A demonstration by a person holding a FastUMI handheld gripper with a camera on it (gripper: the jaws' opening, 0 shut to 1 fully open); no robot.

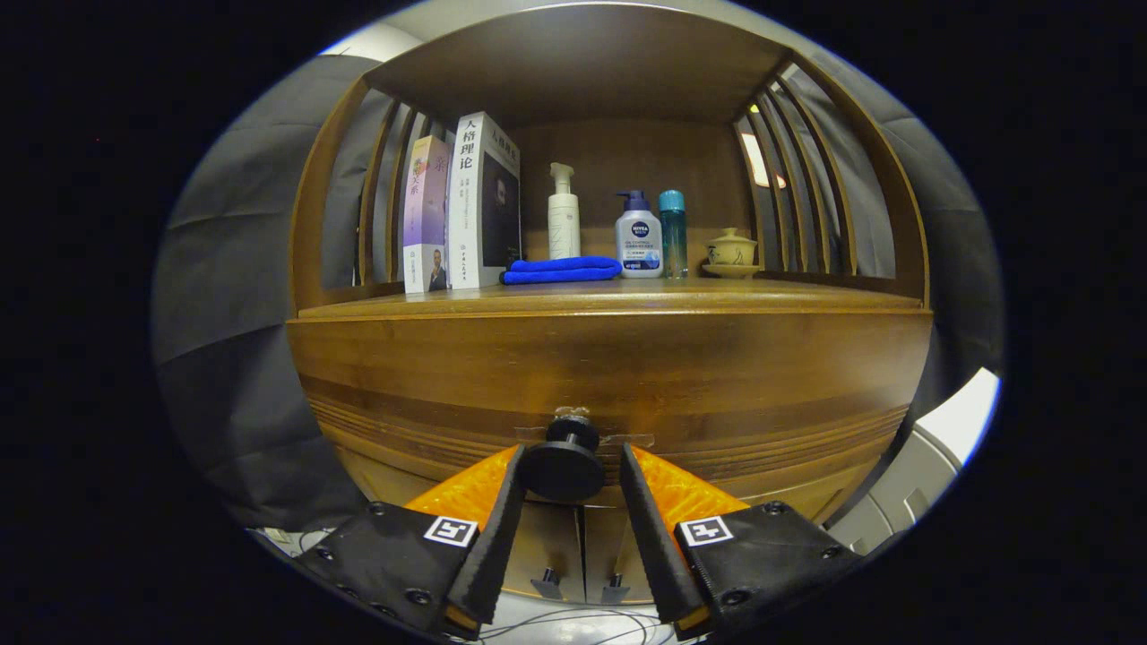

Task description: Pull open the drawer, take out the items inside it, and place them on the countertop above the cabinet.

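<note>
The wooden cabinet's drawer front (717, 394) is flush with the cabinet, and its dark round knob (564, 466) stands out at the middle. My gripper (571, 455) is open with the knob between its fingers. The left finger (502, 502) lies right against the knob's side, and a narrow gap separates the right finger (645, 502) from it. The countertop (762, 294) runs above the drawer. What is inside the drawer is hidden.
On the countertop stand two upright books (461, 210), a folded blue cloth (562, 269), a white pump bottle (563, 215), a blue-capped pump bottle (638, 235), a teal bottle (673, 231) and a lidded cup (731, 251). Slatted side walls enclose the shelf. Two cabinet door handles (581, 587) sit below the drawer.
</note>
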